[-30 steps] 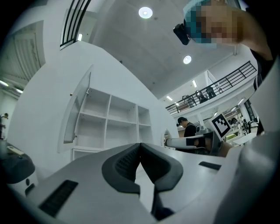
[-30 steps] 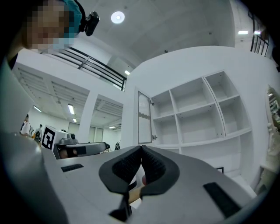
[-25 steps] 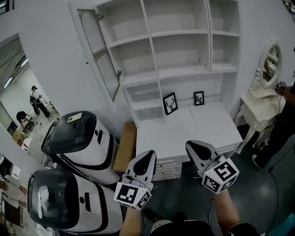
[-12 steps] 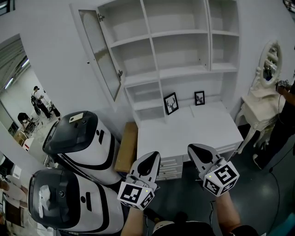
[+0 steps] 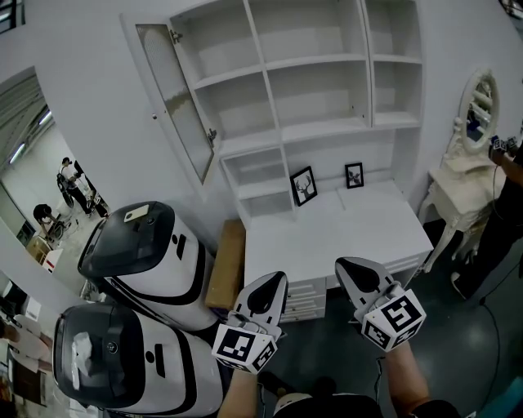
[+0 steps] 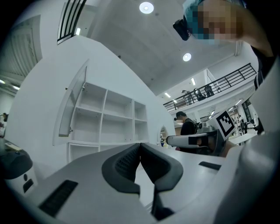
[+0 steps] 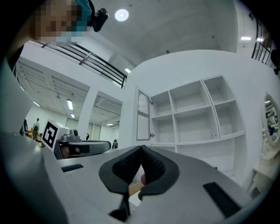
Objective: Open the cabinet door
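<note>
At the shelving's upper left, the cabinet door (image 5: 174, 98) stands swung wide, probably a light, stiff panel best taken at its free edge, well apart from the clenched, empty left tool (image 5: 274, 282) and right tool (image 5: 347, 265).

White wall (image 5: 90, 90), dark glossy floor (image 5: 458, 343). White shelf unit (image 5: 327, 129) on wall above white bench (image 5: 343, 237); two framed pictures (image 5: 302, 184) (image 5: 353, 174) propped at bench back. White vanity table (image 5: 458, 184) with oval mirror (image 5: 480, 106) at right. Wooden board (image 5: 225, 263) leaning left of bench, beside two white-and-black machines (image 5: 151, 261) (image 5: 122, 363). Wide opening (image 5: 33, 163) at far left onto bright hall. Round ceiling lights (image 6: 146, 7), railed upper level (image 6: 210, 87).
</note>
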### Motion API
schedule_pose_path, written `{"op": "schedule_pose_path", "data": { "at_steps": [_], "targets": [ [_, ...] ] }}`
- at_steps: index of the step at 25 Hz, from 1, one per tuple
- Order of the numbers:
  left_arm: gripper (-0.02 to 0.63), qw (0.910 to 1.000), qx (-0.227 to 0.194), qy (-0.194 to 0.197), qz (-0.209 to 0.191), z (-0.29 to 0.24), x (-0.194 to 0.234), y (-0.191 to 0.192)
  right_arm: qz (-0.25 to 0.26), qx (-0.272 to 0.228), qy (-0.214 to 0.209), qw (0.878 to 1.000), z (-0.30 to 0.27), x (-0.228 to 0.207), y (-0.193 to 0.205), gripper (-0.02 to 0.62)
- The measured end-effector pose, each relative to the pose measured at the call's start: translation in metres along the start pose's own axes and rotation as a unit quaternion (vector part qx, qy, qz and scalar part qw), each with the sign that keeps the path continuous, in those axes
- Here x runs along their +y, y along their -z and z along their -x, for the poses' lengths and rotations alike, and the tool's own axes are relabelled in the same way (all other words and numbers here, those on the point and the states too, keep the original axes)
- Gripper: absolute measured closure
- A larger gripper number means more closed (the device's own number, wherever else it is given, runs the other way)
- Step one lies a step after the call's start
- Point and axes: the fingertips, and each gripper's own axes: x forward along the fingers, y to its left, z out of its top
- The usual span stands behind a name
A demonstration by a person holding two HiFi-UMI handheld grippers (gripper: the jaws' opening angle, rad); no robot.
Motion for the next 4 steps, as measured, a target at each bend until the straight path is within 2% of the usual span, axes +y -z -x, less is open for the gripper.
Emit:
{"op": "schedule_pose_path", "data": {
  "at_steps": [4],
  "targets": [
    [0.583, 1.0, 0.003, -0.003, 0.002, -0.0025, 0.0011, 0.003, -0.003, 0.003, 0.007, 1.0, -0.0003, -0.0048, 0.0028, 0.58]
  ]
}}
